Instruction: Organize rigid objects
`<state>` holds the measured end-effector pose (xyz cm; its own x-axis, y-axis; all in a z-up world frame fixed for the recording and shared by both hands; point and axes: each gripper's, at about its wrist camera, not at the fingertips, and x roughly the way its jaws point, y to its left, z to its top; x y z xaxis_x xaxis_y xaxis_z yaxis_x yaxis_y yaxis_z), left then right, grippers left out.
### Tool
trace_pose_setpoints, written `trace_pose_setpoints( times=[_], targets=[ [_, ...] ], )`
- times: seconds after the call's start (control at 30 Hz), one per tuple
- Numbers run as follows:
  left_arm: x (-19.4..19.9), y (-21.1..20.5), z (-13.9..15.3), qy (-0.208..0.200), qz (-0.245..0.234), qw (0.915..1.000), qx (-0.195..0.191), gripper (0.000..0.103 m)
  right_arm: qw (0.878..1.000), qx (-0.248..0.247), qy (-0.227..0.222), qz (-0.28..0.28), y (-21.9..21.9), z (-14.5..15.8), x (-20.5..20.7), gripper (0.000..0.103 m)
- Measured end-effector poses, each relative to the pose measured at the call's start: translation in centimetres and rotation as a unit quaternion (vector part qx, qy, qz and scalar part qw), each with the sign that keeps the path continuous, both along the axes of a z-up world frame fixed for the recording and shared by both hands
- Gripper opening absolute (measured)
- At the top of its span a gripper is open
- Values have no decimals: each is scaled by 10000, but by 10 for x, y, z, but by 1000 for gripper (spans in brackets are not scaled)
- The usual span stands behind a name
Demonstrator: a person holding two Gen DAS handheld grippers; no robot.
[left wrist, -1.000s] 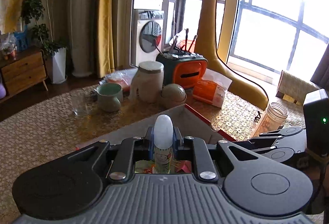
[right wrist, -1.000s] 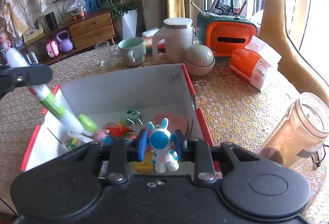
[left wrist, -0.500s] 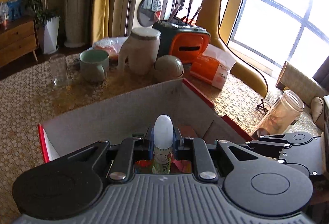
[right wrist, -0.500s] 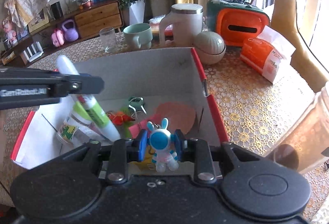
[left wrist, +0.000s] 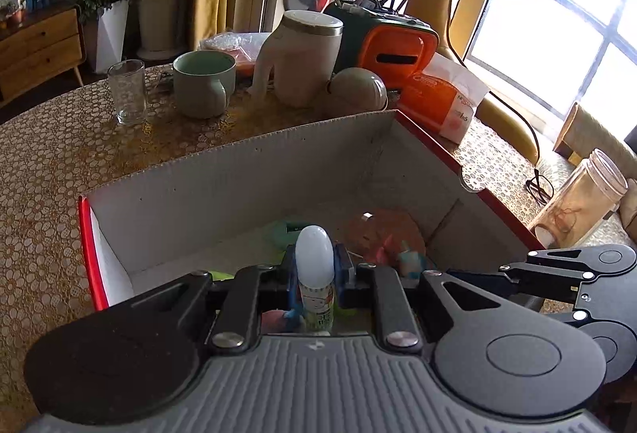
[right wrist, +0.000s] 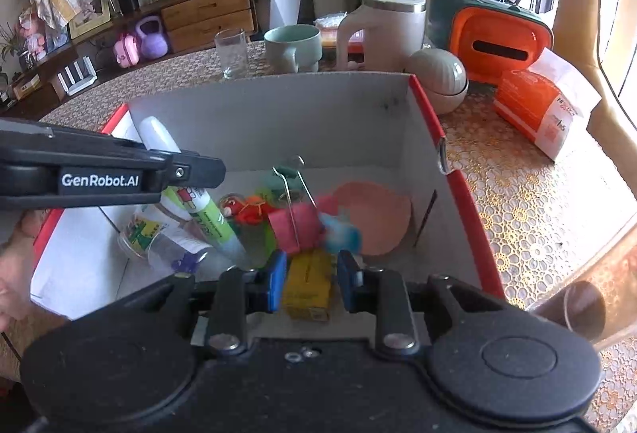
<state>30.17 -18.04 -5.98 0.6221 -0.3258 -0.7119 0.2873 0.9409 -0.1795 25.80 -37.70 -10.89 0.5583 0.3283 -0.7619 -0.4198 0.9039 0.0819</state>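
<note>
A red-edged cardboard box [right wrist: 318, 114] [left wrist: 239, 186] holds several small items: a pink disc [right wrist: 378, 218], a yellow carton [right wrist: 306, 285], a red block and a small glass cup. My left gripper [left wrist: 314, 274] [right wrist: 191, 174] is shut on a white-capped green tube [left wrist: 314, 250] [right wrist: 207, 218], which slants down into the box's left side. My right gripper [right wrist: 310, 270] hangs over the box's near side and its jaws are opening. No toy sits between its pads. The blue and white rabbit figure [right wrist: 342, 232] shows as a blur just beyond the fingertips, among the items.
Behind the box stand a clear glass [left wrist: 127, 92], a green mug [left wrist: 203, 82], a beige lidded jug [left wrist: 306, 59], a round pot [left wrist: 358, 90] and an orange holder with brushes [left wrist: 398, 47]. An orange packet [right wrist: 533, 106] and a clear jar [left wrist: 577, 202] lie to the right.
My left gripper has come down into the box with the tube. The right gripper has let go of the rabbit figure, which has dropped from between its pads into the box.
</note>
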Motion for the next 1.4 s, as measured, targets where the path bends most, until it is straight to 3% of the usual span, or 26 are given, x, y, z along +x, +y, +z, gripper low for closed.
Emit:
trace_pose_setpoints(
  times=[0.2, 0.47, 0.63, 1.07, 1.4],
  targets=[
    [-10, -3, 1, 23, -162, 9995, 261, 18, 10000, -27, 45, 32, 2, 0, -6, 36],
    [-26, -7, -3, 297, -315, 9970, 636, 21, 10000, -17, -53, 15, 4, 11, -17, 57],
    [-39, -6, -2, 262, -379, 9963, 728, 21, 9999, -45, -106, -39, 4, 17, -23, 61],
    [-76, 15, 30, -242, -333, 9973, 604, 21, 9989, 57, -452, 66, 12, 47, -50, 71],
    [-108, 31, 52, -651, -214, 9960, 574, 21, 9959, 527, -715, 151, 7, 66, -81, 79]
  ],
)
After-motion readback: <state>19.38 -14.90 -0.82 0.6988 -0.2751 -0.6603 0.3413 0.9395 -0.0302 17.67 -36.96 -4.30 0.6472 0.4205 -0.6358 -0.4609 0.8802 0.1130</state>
